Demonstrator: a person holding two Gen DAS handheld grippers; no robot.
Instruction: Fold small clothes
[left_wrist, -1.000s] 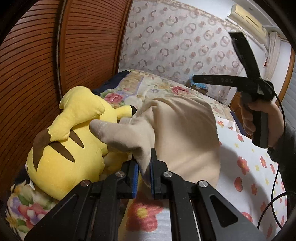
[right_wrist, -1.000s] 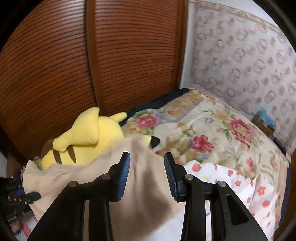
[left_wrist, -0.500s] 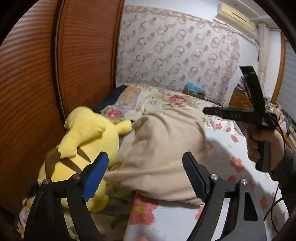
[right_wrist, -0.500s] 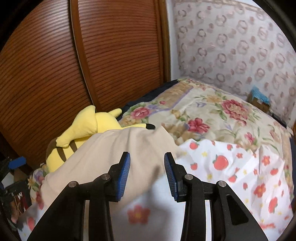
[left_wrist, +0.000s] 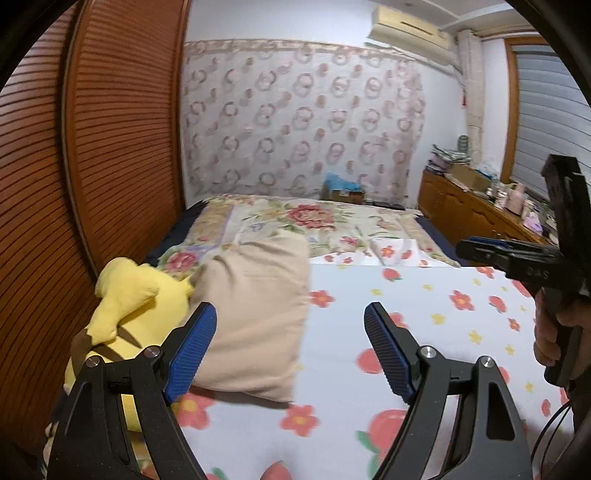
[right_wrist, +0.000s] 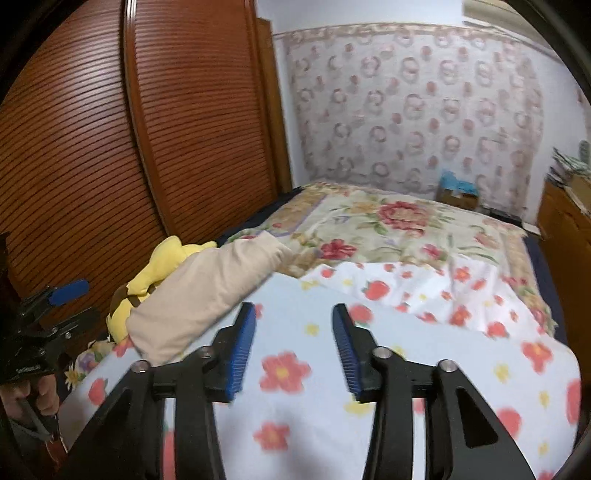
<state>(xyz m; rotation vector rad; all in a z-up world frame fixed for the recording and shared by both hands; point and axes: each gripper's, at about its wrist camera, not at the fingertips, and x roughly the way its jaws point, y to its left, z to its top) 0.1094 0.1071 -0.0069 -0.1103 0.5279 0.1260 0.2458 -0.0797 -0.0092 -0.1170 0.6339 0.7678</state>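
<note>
While the left gripper (left_wrist: 290, 349) hangs with its fingers spread wide and empty, the folded beige garment (left_wrist: 255, 314) lies just past its left finger, against a yellow plush toy (left_wrist: 136, 295). The right gripper (right_wrist: 293, 345), whose jaws have just been opening, holds nothing; the garment lies beyond its left finger on the flowered sheet (right_wrist: 406, 354).

At ten o'clock from me a yellow plush toy (left_wrist: 136, 291) lies by the wooden wardrobe (left_wrist: 110, 147); at two o'clock stands a cluttered dresser (left_wrist: 465, 206).

Bed (left_wrist: 424, 332) covered near side by a white flower-print sheet (left_wrist: 406, 302), far side by a cream rose-print quilt (left_wrist: 306, 218). Folded beige cloth (left_wrist: 255, 314) lies at the sheet's left edge, leaning partly on a yellow plush (left_wrist: 136, 295) beside the wardrobe.
</note>
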